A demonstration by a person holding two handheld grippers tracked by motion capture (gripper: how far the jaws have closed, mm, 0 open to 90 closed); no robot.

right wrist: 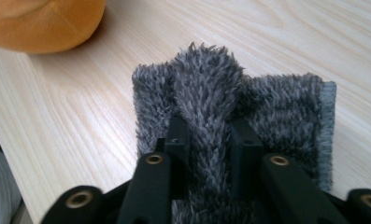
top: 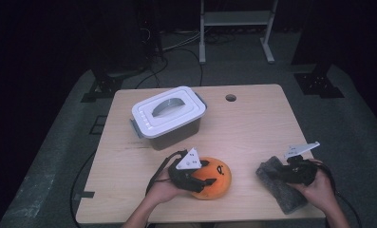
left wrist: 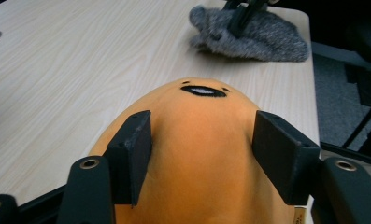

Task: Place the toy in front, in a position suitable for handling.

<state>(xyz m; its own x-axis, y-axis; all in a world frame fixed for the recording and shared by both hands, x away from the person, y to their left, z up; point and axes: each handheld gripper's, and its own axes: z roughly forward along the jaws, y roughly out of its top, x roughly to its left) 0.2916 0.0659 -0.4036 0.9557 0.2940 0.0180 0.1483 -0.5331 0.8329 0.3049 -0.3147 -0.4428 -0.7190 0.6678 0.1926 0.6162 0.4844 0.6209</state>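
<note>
Inspection, 2 tools in use on the tabletop.

Left tool (top: 202,178): lower centre of high view, laid over the orange plush toy (top: 215,178). In left gripper view its 2 pads (left wrist: 131,156) flank the toy (left wrist: 197,140), 1 per side, against the fabric with little or no dent; jaws part spread to the toy's width. Judged a light straddling hold, prob. to steady the round body so it can't roll. Toy's black mouth mark faces away from the tool.

Right tool (top: 276,172): lower right of high view, on the grey fuzzy cloth (top: 281,187). In right gripper view the jaws are drawn nearly together, pinching a raised ridge of the cloth (right wrist: 206,107) between them; rest of cloth lies flat on the wood. Pinching a fold makes sense: flat fabric gives no edge to grab otherwise.

Toy & cloth sit near each other along the frame's bottom edge, not touching.

White-lidded storage box (top: 169,116): upper left of tabletop (top: 252,123), lid on, handle flat, well apart from both tools. Likely destination for the items, though that is a judgement; lid would need removing 1st.

Risk: cloth ridge slipping out if lifted fast.
</note>
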